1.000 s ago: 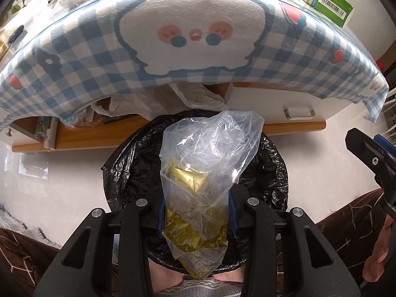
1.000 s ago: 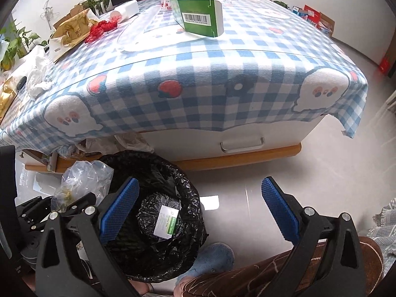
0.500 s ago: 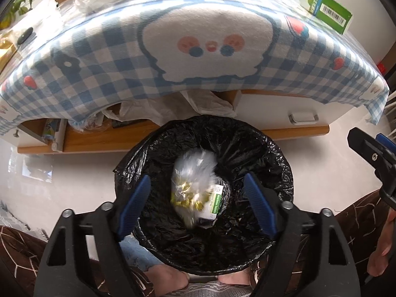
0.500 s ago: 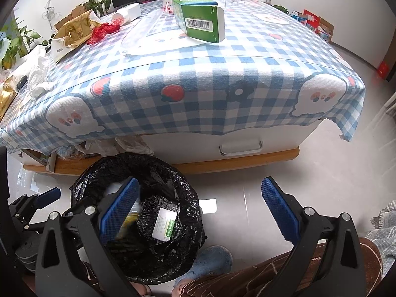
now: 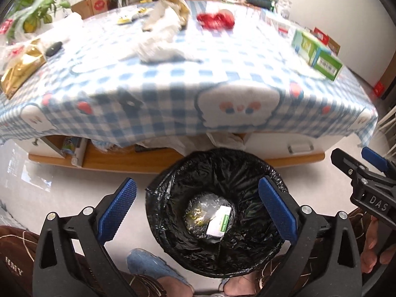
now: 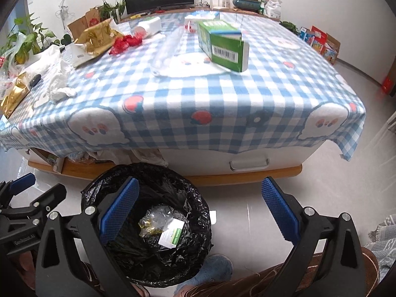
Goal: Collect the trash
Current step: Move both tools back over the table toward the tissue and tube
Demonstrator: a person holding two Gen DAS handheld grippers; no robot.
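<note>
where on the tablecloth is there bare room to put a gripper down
Free: the near edge strip in front of the green carton, running toward the right corner, and the patch right of the carton. Crowded: the left side, with crumpled white plastic, gold bags and red wrappers; a clear plastic sheet lies left of the carton.

The left gripper (image 5: 196, 208) points steeply down with its blue-padded jaws spread wide; they have just been opening, and nothing sits between the pads. The right gripper (image 6: 204, 209) is tilted down in much the same way, its jaws also wide apart and gripping nothing. At the right edge of the left wrist view a hand (image 5: 373, 250) wraps the right gripper's handle, though only a few of its fingers seem to show there.
</note>
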